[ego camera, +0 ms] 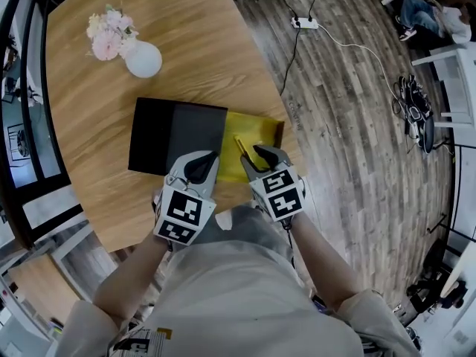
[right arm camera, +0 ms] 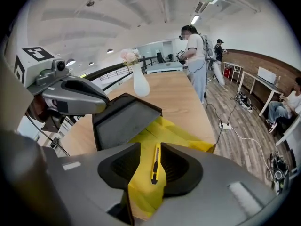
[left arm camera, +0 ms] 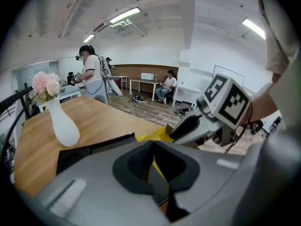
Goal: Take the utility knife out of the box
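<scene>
Utility knife (right arm camera: 154,163): lay flat on the yellow lining of the open box (ego camera: 262,129), centre frame. Right gripper (ego camera: 253,158): jaws wide, gripping nothing, apparently aligned over the knife for pickup. Left gripper (ego camera: 203,162): tips together, empty, over the black lid (ego camera: 175,134).

Utility knife (right arm camera: 154,164) flat in yellow box (right arm camera: 188,138)

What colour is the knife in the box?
The knife is yellow with black parts; it shows best in the right gripper view.

Your wooden table (ego camera: 201,43) stands on plank floor (ego camera: 357,125); a power strip (ego camera: 305,23) lies there, strip lights (left arm camera: 124,15) glow overhead.
</scene>
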Available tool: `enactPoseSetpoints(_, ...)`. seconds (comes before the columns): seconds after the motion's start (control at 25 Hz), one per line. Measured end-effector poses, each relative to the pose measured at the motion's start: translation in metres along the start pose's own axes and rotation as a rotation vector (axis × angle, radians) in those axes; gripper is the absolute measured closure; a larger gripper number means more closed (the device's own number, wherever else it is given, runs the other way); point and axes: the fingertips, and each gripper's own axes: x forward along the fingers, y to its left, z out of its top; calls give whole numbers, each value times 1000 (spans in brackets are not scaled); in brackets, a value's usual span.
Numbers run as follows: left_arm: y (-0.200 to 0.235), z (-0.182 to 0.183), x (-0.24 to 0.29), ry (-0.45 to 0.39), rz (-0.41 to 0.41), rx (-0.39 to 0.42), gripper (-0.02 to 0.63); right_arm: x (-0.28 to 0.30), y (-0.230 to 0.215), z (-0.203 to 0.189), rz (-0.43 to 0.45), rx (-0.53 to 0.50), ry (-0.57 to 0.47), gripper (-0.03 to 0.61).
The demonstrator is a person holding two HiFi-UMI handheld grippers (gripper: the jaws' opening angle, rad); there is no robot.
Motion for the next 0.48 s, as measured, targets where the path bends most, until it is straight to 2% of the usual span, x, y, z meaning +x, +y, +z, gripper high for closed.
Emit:
enactPoseSetpoints(0.12, 1, -9, 7, 22, -17, -11, 611, 13, -2, -11, -7, -1, 56, 442)
enactPoseSetpoints(0.28, 0, -22, 14, 55, -38, -28, 611, 27, -7, -26, -45, -53, 154, 441)
enactPoseSetpoints(0.48, 4, -36, 22, 82, -49, -48, 611, 46, -6, -41, -42, -70, 238, 441)
